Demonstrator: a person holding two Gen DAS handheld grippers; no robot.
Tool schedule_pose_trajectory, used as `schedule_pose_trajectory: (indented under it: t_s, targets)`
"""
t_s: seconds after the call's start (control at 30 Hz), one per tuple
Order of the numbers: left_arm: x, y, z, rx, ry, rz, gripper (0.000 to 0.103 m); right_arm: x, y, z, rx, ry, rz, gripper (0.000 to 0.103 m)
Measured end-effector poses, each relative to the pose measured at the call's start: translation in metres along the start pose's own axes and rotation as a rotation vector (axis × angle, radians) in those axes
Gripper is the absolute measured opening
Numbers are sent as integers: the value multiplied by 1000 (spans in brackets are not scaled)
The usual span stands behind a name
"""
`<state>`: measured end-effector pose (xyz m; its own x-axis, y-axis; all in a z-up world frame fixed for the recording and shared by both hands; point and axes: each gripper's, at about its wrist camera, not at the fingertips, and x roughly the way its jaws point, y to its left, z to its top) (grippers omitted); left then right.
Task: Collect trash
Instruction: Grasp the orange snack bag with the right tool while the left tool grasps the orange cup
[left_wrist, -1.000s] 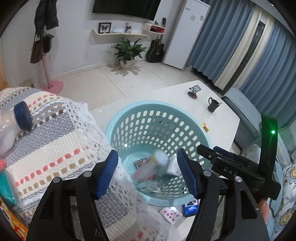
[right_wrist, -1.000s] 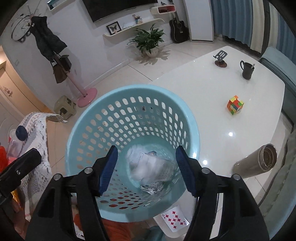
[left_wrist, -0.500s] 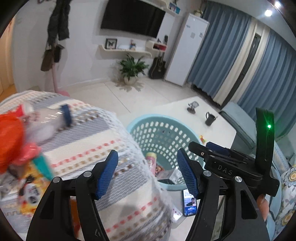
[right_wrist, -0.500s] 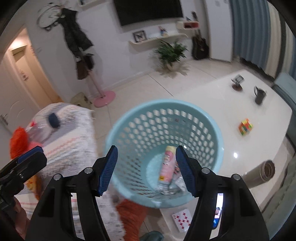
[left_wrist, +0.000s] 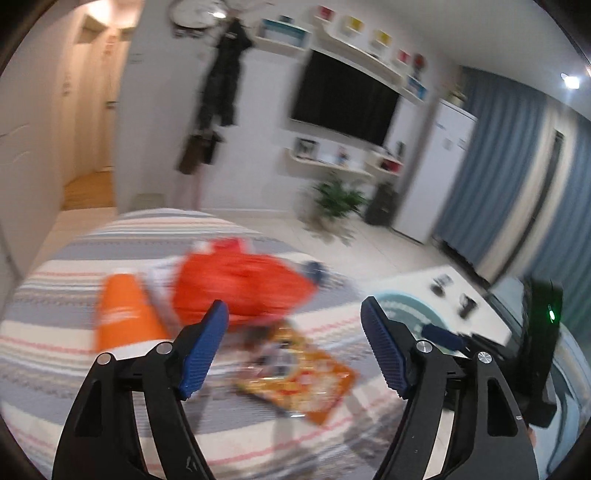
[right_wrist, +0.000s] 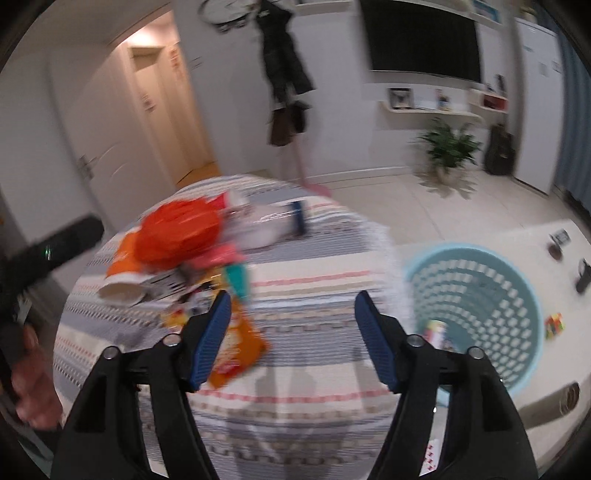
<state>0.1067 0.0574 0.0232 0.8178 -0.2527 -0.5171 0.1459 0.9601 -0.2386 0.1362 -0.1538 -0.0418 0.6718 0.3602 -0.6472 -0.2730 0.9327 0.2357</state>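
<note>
Both views are motion-blurred, so I report only coarse detail. My left gripper (left_wrist: 293, 349) hangs above the striped cloth (left_wrist: 74, 362) with its jaws spread wide and nothing between the blue pads (left_wrist: 201, 354). My right gripper (right_wrist: 291, 339) is likewise held wide apart and empty, over the same striped cloth (right_wrist: 314, 295). The trash lies in a loose heap on the cloth: an orange-red plastic bag (left_wrist: 240, 280) sits at the far side of the heap, an orange paper cup (left_wrist: 123, 314) lies on its side just to the left of it, and a yellow-orange snack packet (left_wrist: 299, 376) lies flat nearer to me, between the left gripper's fingers as seen from that camera. From the right wrist camera I see the orange-red bag (right_wrist: 181, 232) touching a clear bottle with a blue cap (right_wrist: 273, 221) that lies on its side, the paper cup (right_wrist: 123, 277) tipped over to the left of the heap, and the snack packet (right_wrist: 236, 350) just beside the right gripper's left pad. The light blue perforated basket (right_wrist: 524, 295) stands on the white table (right_wrist: 498, 236) to the right of the cloth, well apart from the heap, with some items visible at its bottom. A rubik's cube (right_wrist: 554, 325) lies on the table just beside the basket.
</note>
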Motion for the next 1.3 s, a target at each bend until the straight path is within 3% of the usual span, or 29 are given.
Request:
schedule_pose_trajectory:
  t_s: [0.1,0.2,0.27,0.33,0.4,0.7,1.03,1.1,1.2,1.23,1.27,1.3]
  targets:
    - [-14,38,3,-62,-7,69,73,14,29,-4,-51,32,51,70]
    - [-22,73,1,-121,-3,121,73,29,49,-9,-89,62,61,79]
    - [-23,95,-2,-139,11,167,76,38,55,-12,-96,78,62,85]
    - [-21,112,-4,-144,28,192,85,50,59,-14,-101,103,53,90]
    - [-16,124,-5,-154,52,208,86,60,61,-18,-105,124,36,92]
    - [31,164,-8,-229,158,185,87,83,62,-22,-108,174,5,92]
    - [60,162,-25,-292,188,111,87,93,63,-21,-112,191,-25,92]
    - [60,158,-28,-279,178,110,83,95,60,-20,-99,199,-26,92]
    - [60,152,-31,-280,167,28,60,97,59,-19,-99,201,-23,92]
    - [59,149,-32,-271,161,29,58,97,60,-19,-107,204,-22,89]
    - [59,147,-33,-260,158,39,57,97,62,-20,-116,203,-25,83]
    - [59,145,-33,-248,154,47,57,96,65,-21,-132,199,-26,64]
